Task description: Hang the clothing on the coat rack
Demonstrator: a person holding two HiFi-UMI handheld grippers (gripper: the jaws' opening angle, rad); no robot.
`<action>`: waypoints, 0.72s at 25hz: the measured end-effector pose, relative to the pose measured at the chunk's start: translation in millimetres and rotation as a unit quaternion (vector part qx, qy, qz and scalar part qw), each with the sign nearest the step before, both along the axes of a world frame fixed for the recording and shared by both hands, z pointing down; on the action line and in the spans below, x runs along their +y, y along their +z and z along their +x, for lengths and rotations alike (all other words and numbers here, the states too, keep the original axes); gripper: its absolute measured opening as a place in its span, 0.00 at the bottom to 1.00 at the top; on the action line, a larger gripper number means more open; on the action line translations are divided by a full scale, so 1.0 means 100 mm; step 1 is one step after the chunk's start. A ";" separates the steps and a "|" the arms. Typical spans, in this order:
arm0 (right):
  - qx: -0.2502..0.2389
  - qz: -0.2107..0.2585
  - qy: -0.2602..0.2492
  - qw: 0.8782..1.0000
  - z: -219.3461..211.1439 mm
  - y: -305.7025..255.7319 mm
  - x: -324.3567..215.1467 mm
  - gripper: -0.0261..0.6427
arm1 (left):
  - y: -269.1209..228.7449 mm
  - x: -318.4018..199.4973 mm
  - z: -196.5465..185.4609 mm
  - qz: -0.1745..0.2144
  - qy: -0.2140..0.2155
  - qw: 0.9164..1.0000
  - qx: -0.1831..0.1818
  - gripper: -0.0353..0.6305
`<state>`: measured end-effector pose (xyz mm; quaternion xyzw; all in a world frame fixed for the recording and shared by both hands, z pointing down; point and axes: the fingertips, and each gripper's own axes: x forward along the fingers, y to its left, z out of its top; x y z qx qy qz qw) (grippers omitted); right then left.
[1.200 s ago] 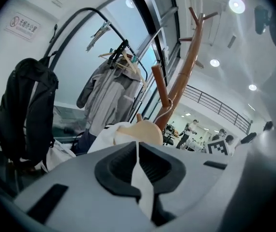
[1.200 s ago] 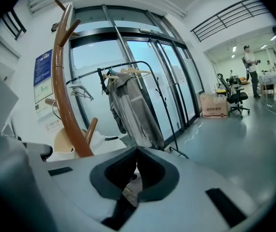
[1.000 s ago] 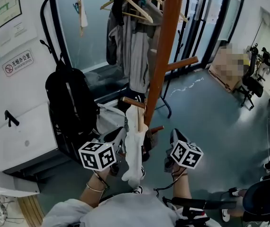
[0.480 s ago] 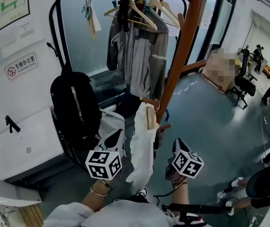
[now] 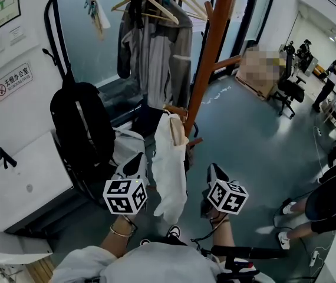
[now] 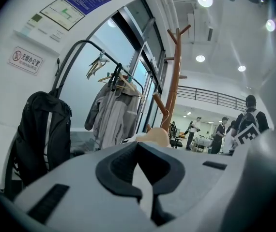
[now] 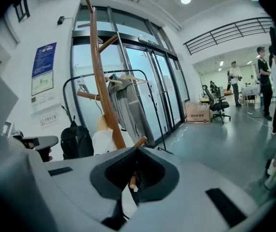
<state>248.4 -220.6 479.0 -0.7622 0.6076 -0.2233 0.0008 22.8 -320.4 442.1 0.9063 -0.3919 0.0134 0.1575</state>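
The white garment [image 5: 169,158] is hung from a peg [image 5: 174,109] of the rack [image 5: 206,58], just ahead between the left claw [image 5: 135,161] and right claw [image 5: 214,173]. Both are held shut and empty, the hanging judged done.

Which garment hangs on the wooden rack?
The white garment, on a low peg; the grey jacket hangs on the black rail behind.

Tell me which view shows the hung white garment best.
The head view: the white garment hangs in full from a lower peg of the wooden coat rack. The right gripper view shows its upper part beside the pole; the left gripper view only a sliver.
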 end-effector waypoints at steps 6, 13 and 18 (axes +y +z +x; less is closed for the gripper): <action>0.029 0.013 -0.017 0.999 0.02 -0.23 -0.05 0.07 | -0.06 0.01 0.13 0.001 0.007 1.000 0.001 0.06; 0.037 0.018 -0.029 0.999 0.07 -0.28 -0.16 0.07 | -0.08 -0.05 0.19 0.006 0.002 1.000 -0.008 0.06; 0.035 0.016 -0.034 0.999 0.13 -0.27 -0.19 0.07 | -0.05 -0.08 0.24 -0.003 -0.003 1.000 -0.012 0.06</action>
